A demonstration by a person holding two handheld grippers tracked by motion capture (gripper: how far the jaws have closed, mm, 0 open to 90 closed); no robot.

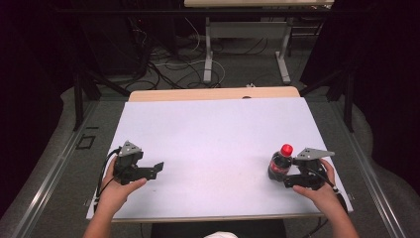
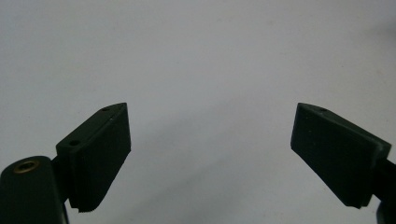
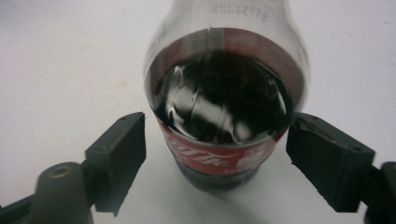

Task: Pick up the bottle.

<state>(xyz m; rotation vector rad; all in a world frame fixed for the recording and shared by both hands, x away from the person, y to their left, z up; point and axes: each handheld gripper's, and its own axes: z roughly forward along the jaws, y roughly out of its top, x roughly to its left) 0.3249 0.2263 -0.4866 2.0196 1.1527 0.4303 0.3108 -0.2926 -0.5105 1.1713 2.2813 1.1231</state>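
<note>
The cola bottle (image 1: pixel 280 163) stands upright at the desk's (image 1: pixel 213 144) four o'clock, between the spread jaws of the right gripper (image 1: pixel 286 174), ungrasped. Likely next: close on it squarely. The left gripper (image 1: pixel 157 168) rests agape and empty at eight o'clock.

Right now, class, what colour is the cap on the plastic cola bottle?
Red cap, clearest in the high view.

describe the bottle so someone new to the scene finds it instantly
Start at the white table and go to its near right corner, by the person's right hand. The bottle stands upright there between the open fingers of the right gripper. It is the lone item on the table: dark cola, red cap, red label.
</note>
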